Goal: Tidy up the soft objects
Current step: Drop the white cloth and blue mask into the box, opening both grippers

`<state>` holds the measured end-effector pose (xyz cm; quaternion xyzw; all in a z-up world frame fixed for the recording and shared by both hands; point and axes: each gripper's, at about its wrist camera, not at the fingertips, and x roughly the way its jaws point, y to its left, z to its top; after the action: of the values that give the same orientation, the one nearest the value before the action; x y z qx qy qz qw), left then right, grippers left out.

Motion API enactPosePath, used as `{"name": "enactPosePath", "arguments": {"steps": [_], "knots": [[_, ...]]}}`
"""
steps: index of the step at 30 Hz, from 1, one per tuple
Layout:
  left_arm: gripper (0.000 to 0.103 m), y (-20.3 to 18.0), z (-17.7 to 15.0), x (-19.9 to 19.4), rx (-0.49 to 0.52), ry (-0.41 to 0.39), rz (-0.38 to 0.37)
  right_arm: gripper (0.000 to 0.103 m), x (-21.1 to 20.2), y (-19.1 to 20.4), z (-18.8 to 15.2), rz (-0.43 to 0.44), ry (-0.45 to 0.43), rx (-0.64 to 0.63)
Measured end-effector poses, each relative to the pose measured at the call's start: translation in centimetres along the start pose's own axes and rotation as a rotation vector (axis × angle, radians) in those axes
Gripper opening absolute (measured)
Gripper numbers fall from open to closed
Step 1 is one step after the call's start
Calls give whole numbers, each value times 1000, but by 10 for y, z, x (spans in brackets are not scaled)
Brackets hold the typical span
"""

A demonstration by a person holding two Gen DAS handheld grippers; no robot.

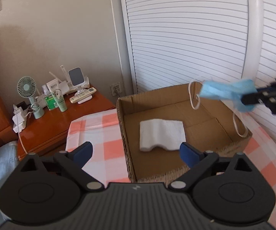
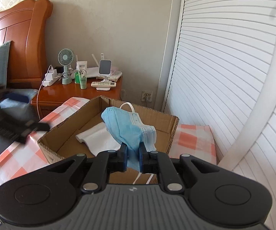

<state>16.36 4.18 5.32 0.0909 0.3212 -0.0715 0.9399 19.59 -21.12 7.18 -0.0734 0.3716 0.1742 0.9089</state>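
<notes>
An open cardboard box [image 1: 224, 145] stands on a pink-and-white checked cloth; it also shows in the right wrist view [image 2: 168, 124]. A folded white cloth [image 1: 161, 135] lies on the box floor, also seen in the right wrist view [image 2: 101, 138]. My right gripper [image 2: 133, 154] is shut on a blue face mask [image 2: 126, 126] and holds it above the box; in the left wrist view the mask [image 1: 226, 92] hangs over the box's right side with its white ear loops dangling. My left gripper [image 1: 136, 153] is open and empty, above the box's near left corner.
A wooden nightstand [image 1: 61, 122] at the left carries a small fan [image 1: 27, 90], bottles, a remote and chargers. White louvred wardrobe doors [image 1: 185, 38] stand behind the box. A wooden headboard [image 2: 22, 38] and blue pillow are at the far left.
</notes>
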Motion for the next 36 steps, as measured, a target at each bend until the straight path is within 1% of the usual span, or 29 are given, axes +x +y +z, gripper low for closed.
{"name": "enactPosePath", "arguments": {"steps": [2, 7, 9, 10, 11, 13, 15, 17, 19, 23, 27, 29, 33, 36], "knots": [[101, 2, -16, -19, -5, -9, 17, 14, 9, 0, 10, 6, 2, -2], [101, 0, -58, -52, -15, -19, 90, 15, 46, -5, 41, -9, 12, 1], [101, -2, -72, -63, -40, -23, 100, 20, 64, -8, 52, -1, 29, 7], [101, -2, -77, -65, -56, -23, 100, 34, 72, -8, 55, -9, 29, 7], [101, -2, -81, -67, -66, -24, 95, 64, 79, -9, 57, -34, 20, 11], [101, -2, -91, -71, -96, -25, 79, 97, 93, -13, 59, -57, 41, 27], [101, -1, -96, -72, -127, -17, 66, 98, 98, -16, 55, -71, 40, 56], [101, 1, -98, -71, -154, -12, 56, 98, 96, -18, 50, -42, 58, 77], [101, 1, -101, -69, -171, -4, 62, 101, 87, -14, 44, -42, 62, 83], [102, -4, -103, -65, -165, 5, 61, 103, 66, -3, 33, -69, 60, 47], [102, -9, -106, -65, -158, -1, 87, 103, 46, 1, 18, -78, 72, 70], [102, -11, -108, -66, -162, -4, 89, 103, 37, 3, 7, -75, 79, 74], [102, -9, -113, -67, -183, -8, 53, 103, 20, 10, -21, -94, 97, 98], [102, -10, -117, -68, -183, -5, 53, 103, 6, 18, -46, -96, 104, 109]]}}
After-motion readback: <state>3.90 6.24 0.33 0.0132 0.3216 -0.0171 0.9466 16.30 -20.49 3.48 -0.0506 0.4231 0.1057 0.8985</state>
